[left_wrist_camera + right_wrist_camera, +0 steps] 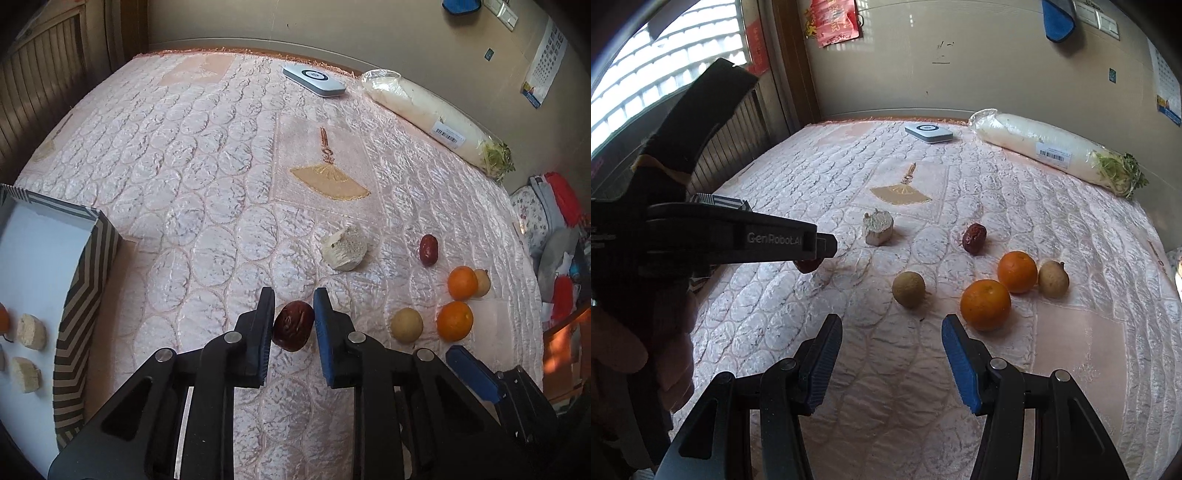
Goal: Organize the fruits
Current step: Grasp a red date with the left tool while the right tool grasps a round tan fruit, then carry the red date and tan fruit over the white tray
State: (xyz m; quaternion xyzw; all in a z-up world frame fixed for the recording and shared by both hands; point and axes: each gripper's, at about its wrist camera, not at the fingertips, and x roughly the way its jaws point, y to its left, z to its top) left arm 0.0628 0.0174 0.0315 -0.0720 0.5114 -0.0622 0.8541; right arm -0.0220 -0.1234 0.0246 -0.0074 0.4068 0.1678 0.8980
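My left gripper (294, 306) is shut on a dark red jujube (293, 325), low over the pink quilted cloth (207, 177); it also shows in the right wrist view (827, 246) with the jujube (807, 265) under it. A striped box (85, 280) at the left holds pale root chunks (32, 329). A second jujube (428, 249), two oranges (455, 320) (462, 282), two longans (407, 324) (482, 282) and a pale root chunk (345, 249) lie on the cloth. My right gripper (892, 325) is open and empty, just short of a longan (908, 289) and an orange (985, 304).
A wrapped white radish (1052, 151) and a small white device (928, 133) lie at the far edge by the wall. A window and radiator (665, 74) are at the left. Clothes (557, 221) are piled off the right edge.
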